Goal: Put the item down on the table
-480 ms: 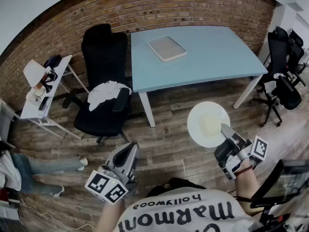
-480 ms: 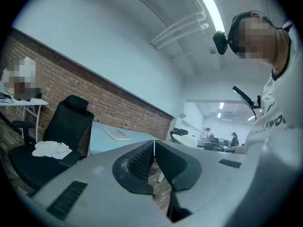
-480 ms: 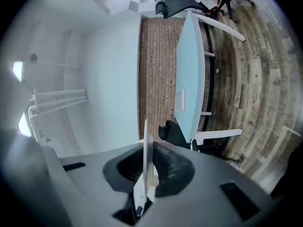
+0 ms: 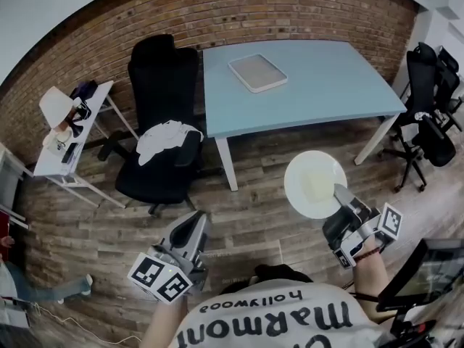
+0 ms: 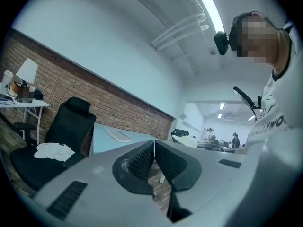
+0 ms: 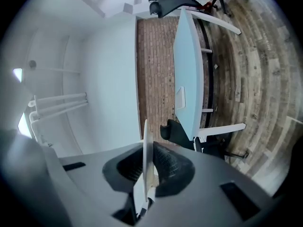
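Observation:
A round white plate (image 4: pixel 314 183) hangs flat over the wooden floor, short of the light blue table (image 4: pixel 326 85). My right gripper (image 4: pixel 342 196) is shut on the plate's near rim. In the right gripper view the plate (image 6: pixel 145 150) shows edge-on, pinched between the ribbed pads. My left gripper (image 4: pixel 194 229) is low at the left over the floor, shut with nothing in it. Its pads (image 5: pixel 142 160) meet in the left gripper view.
A white tray (image 4: pixel 257 72) lies on the table's far left part. A black office chair (image 4: pixel 161 136) with a white cloth (image 4: pixel 165 138) stands left of the table. More black chairs (image 4: pixel 429 96) stand at the right. A small white side table (image 4: pixel 67 133) is at the far left.
The view has shifted slightly, and the table sits a little more to the right. The plate stays in my right gripper. A person's legs at the left floor have mostly left the view.

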`<state>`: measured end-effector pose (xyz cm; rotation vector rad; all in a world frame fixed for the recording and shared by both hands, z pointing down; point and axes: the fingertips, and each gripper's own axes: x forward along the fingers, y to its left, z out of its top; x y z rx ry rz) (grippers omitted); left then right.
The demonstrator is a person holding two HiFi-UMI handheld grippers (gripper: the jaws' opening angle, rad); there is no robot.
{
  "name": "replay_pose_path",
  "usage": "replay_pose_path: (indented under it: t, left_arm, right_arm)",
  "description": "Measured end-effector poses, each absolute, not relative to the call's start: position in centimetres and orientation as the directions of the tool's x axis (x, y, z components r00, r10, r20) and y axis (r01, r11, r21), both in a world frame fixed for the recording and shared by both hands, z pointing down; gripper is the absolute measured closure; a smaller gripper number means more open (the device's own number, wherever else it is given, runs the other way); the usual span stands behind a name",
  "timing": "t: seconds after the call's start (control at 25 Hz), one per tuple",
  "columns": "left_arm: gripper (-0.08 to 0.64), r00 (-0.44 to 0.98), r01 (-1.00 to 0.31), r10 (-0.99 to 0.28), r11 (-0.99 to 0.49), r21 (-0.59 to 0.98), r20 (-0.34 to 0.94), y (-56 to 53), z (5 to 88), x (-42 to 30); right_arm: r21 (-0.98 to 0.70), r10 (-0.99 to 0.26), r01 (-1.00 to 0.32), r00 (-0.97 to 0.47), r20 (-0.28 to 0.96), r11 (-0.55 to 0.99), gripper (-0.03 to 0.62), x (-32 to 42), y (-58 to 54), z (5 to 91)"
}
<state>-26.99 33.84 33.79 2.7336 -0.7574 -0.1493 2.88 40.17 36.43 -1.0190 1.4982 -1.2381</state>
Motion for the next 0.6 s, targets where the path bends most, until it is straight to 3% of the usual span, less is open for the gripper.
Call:
replay_pose_path:
  t: [0.6]
  left_arm:
    - [0.546, 0.828, -0.515, -0.56, -0.781, 0.353, -0.033, 29.1, 34.0, -23.7]
  right_arm:
    - [-0.991, -0.96, -0.062, -0.262, -0.098, 0.118, 0.56, 7.8, 34.6, 37.1]
